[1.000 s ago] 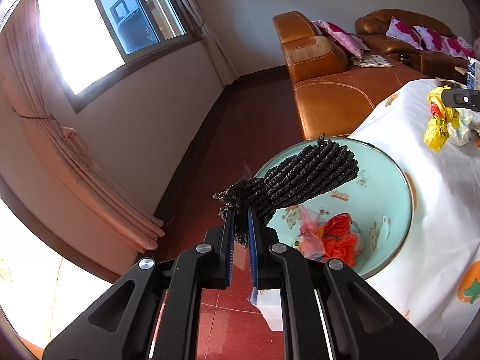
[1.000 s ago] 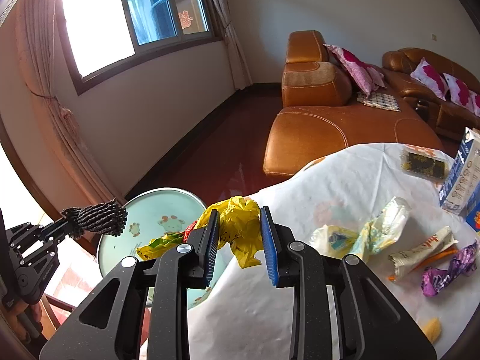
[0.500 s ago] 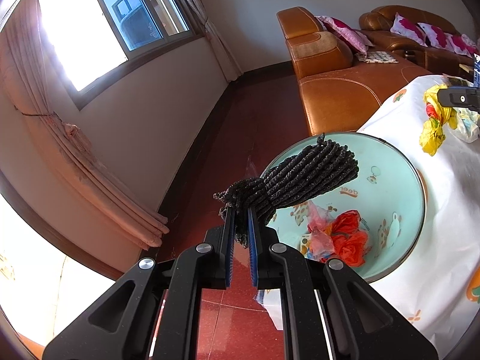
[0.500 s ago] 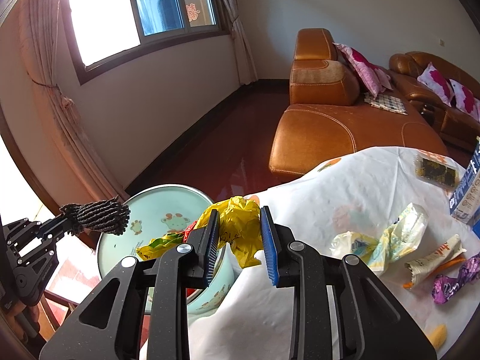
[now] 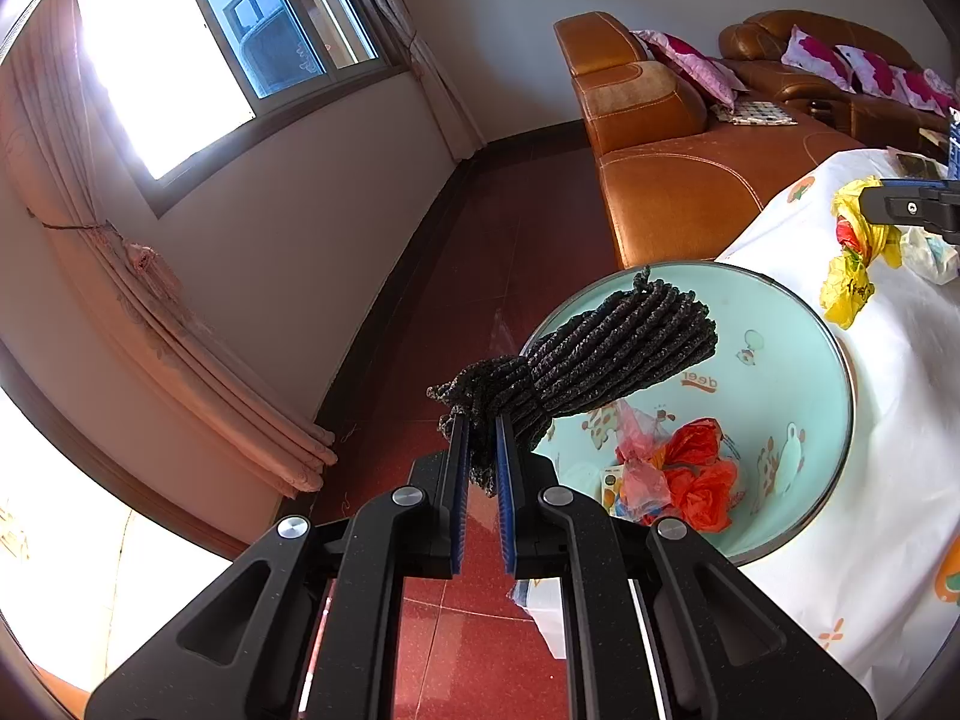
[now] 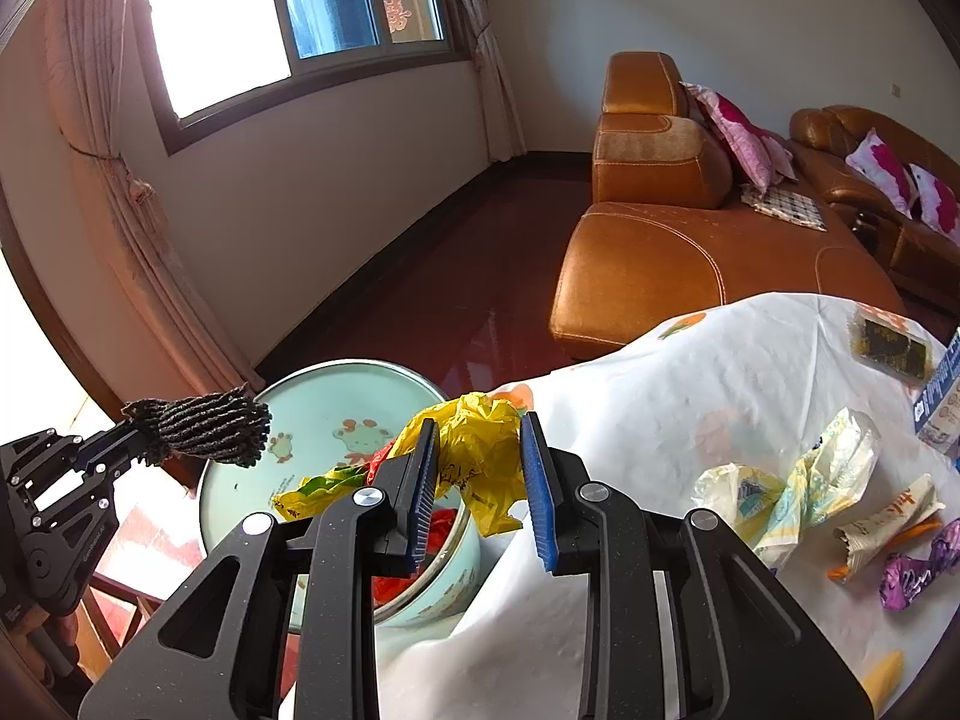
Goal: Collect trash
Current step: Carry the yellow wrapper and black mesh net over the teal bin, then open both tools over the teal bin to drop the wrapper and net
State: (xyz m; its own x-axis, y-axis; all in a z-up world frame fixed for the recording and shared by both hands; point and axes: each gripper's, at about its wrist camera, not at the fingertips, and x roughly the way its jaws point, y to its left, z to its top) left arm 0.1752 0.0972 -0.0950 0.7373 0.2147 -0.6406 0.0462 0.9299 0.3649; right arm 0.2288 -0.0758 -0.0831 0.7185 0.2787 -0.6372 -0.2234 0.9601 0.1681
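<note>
the left gripper [image 5: 482, 444] stays clamped on one black cord bundle [image 5: 606, 354] above one mint basin [image 5: 798, 360]. the right gripper [image 6: 480, 480], pinching one yellow bag [image 6: 474, 450], has drifted closer over the basin's rim; three wrappers [image 6: 780, 492] lie right.

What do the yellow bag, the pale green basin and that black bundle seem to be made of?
Yellow bag: thin plastic film by its look, crinkled and glossy, held in the right gripper.
Basin: probably enamelled metal, with a smooth shiny inside, cartoon prints and a thin metallic rim.
Black bundle: twisted cord or yarn, matte and speckled, pinched by the left gripper.
</note>
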